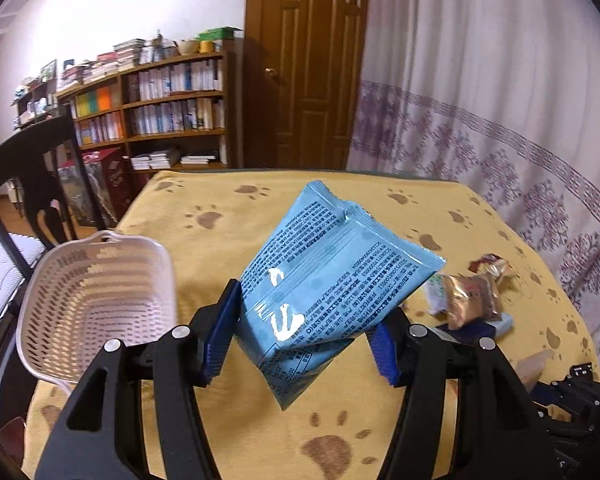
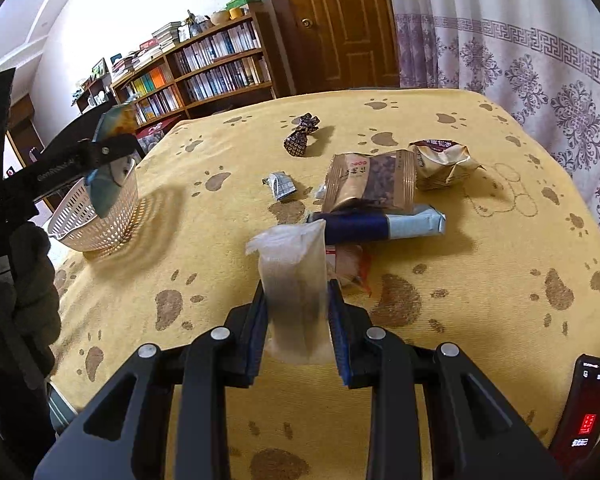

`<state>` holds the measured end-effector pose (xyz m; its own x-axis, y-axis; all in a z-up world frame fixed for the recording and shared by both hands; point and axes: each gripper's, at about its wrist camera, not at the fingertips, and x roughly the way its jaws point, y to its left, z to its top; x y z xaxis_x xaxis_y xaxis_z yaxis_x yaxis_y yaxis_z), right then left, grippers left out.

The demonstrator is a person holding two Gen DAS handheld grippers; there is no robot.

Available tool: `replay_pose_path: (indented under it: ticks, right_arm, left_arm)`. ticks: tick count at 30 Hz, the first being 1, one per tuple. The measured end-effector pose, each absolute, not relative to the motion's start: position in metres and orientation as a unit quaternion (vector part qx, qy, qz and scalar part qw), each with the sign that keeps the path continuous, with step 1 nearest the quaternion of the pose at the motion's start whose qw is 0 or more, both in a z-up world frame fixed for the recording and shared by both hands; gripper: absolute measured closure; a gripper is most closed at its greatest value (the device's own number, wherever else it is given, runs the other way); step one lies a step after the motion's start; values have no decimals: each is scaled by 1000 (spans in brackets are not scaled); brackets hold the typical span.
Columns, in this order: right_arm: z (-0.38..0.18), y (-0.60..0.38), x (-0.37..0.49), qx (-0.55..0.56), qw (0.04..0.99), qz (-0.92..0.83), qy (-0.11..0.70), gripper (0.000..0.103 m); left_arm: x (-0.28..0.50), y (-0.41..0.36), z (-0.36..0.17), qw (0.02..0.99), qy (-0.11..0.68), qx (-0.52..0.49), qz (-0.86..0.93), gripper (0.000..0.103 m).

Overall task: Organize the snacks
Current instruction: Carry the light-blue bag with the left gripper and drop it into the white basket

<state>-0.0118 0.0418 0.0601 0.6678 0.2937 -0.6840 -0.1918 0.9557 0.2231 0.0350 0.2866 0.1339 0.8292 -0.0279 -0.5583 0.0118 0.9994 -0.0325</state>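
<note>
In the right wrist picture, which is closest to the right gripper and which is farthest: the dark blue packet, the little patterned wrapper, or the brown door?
From the right gripper:
1. Dark blue packet, just ahead, slightly right.
2. Little patterned wrapper, farther up the table.
3. Brown door, beyond the table, at the back.
</note>
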Motion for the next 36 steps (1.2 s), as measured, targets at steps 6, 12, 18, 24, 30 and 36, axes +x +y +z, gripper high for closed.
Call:
replay_pose_path:
  ticks: [6, 12, 18, 24, 30, 36]
  right_arm:
    - [61, 53, -12, 64, 910, 137, 386, 74]
    - [61, 60, -8, 64, 908, 140, 389, 74]
    - [62, 68, -6, 60, 907, 143, 391, 74]
    - [64, 75, -6, 57, 907, 146, 390, 74]
    - [65, 76, -7, 57, 908, 147, 389, 74]
    - [62, 75, -5, 63, 905, 149, 393, 74]
  left_arm:
    - [27, 321, 145, 960, 276, -27, 25, 43]
    - [19, 358, 155, 963, 257, -42, 67, 42]
    - [21, 390, 158, 961, 250, -60, 105, 42]
    - [36, 415, 143, 947, 283, -77, 132, 40]
    - [37, 432, 142, 942, 275, -92, 171, 8]
    - [33, 431, 147, 943, 264, -93, 179, 6]
